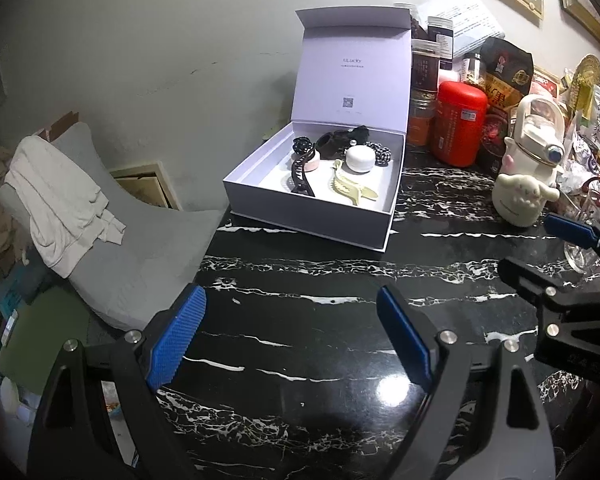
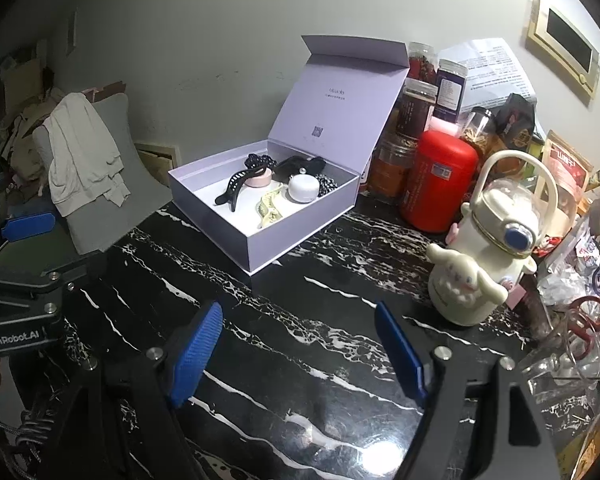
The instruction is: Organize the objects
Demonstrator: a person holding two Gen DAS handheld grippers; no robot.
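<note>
Hovering over black marble table (image 1: 300, 320), left claw (image 1: 290, 340), right claw (image 2: 298, 352) gaping, empty, grey wall (image 1: 160, 40)

"GenRobot.AI" on the left claw (image 2: 20, 248); "uLucky" inside the box lid (image 1: 352, 60).

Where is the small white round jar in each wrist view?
Left wrist: the white jar sits inside the open box, near its back right corner, above centre of the picture.
Right wrist: the white jar is in the same corner, near picture centre.
Shared landmark: the red canister right of the box.
</note>
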